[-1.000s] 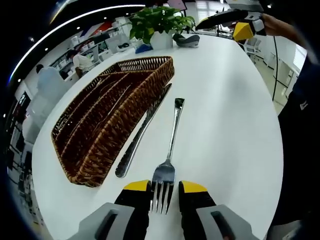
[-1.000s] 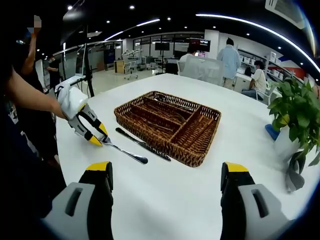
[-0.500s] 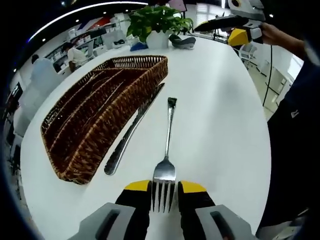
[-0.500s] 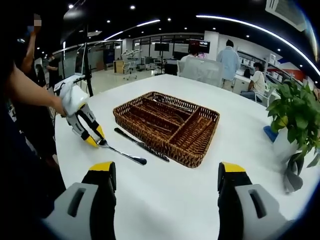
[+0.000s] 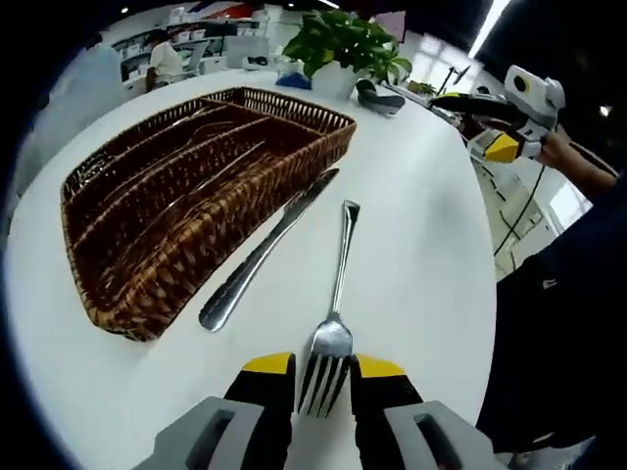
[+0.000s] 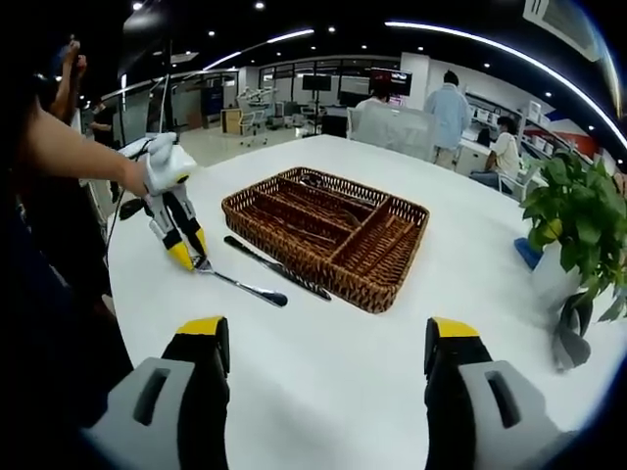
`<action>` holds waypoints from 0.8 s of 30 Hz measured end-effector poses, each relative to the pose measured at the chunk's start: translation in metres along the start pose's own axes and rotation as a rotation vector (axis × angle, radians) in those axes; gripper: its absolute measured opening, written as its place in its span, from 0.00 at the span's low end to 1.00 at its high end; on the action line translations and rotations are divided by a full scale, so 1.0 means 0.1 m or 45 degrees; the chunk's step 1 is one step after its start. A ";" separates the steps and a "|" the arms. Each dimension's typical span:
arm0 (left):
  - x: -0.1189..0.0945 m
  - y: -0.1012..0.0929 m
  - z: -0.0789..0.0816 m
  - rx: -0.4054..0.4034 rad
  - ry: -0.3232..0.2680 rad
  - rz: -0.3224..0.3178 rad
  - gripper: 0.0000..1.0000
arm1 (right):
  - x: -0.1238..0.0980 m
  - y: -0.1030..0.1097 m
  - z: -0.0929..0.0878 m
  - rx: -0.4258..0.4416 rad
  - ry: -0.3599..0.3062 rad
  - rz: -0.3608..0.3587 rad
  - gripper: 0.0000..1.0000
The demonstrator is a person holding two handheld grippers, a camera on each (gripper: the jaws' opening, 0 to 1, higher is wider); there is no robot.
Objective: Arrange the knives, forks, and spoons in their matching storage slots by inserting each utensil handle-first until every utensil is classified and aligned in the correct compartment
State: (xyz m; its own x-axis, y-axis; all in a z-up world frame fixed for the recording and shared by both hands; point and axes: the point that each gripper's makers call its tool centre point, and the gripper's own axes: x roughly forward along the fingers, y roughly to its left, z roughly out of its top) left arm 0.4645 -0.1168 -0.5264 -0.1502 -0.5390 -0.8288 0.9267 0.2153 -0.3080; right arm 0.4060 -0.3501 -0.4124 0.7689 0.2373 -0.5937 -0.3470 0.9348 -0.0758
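Observation:
My left gripper (image 5: 321, 380) is shut on the tines of a silver fork (image 5: 338, 264), whose handle points away over the white table. In the right gripper view that left gripper (image 6: 184, 257) stands steeply, and the fork (image 6: 243, 287) slopes down with its handle end at the table. A silver knife (image 5: 263, 257) (image 6: 279, 281) lies flat beside the brown wicker tray (image 5: 127, 313) (image 6: 377, 294). The tray has long slots with some utensils in them. My right gripper (image 6: 326, 357) is open, holds nothing and hovers over the table's near side; it appears as the right gripper (image 5: 493, 145) at the far right.
A potted plant (image 5: 348, 44) (image 6: 573, 211) and a grey object (image 5: 377, 98) (image 6: 568, 343) stand past the tray's end. The table edge (image 5: 490, 294) runs close on the right, with a person's dark clothing beyond it. People sit and stand in the office behind.
The left gripper has tipped more upright with the fork still in it, raising the tines end. The right gripper has hardly moved. Knife and tray lie as before.

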 end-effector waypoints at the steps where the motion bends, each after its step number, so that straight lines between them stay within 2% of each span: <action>1: 0.02 0.01 -0.01 0.027 0.011 0.001 0.22 | 0.00 0.00 0.00 0.001 0.002 -0.003 0.84; 2: 0.03 0.01 0.04 0.040 -0.016 -0.009 0.21 | 0.00 0.00 -0.01 0.001 0.003 -0.004 0.83; 4: 0.03 0.00 0.04 0.009 0.008 -0.026 0.20 | 0.00 -0.01 -0.02 0.005 0.008 -0.010 0.83; 6: 0.05 -0.04 0.04 0.034 0.021 -0.036 0.20 | 0.01 -0.01 -0.02 0.007 0.011 -0.018 0.82; 11: 0.09 -0.10 0.03 0.266 0.069 -0.001 0.18 | 0.03 -0.01 0.01 0.011 0.006 -0.029 0.82; 12: 0.09 -0.09 0.03 0.271 0.071 0.012 0.18 | 0.03 -0.01 0.01 0.011 0.005 -0.029 0.82; 19: 0.12 -0.19 0.03 0.160 0.021 0.002 0.17 | 0.06 0.02 0.03 -0.021 0.016 -0.021 0.79; 21: 0.13 -0.29 0.01 0.059 0.015 -0.091 0.17 | 0.07 0.03 0.03 -0.028 0.017 -0.017 0.79; 24: 0.11 -0.27 0.00 0.058 0.016 -0.097 0.18 | 0.06 0.05 0.02 -0.035 0.018 -0.014 0.80</action>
State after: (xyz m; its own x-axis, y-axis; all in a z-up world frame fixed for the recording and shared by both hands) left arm 0.4382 -0.1288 -0.5274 -0.2252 -0.5423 -0.8094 0.9271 0.1363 -0.3492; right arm 0.4105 -0.3435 -0.4145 0.7653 0.2232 -0.6037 -0.3534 0.9296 -0.1043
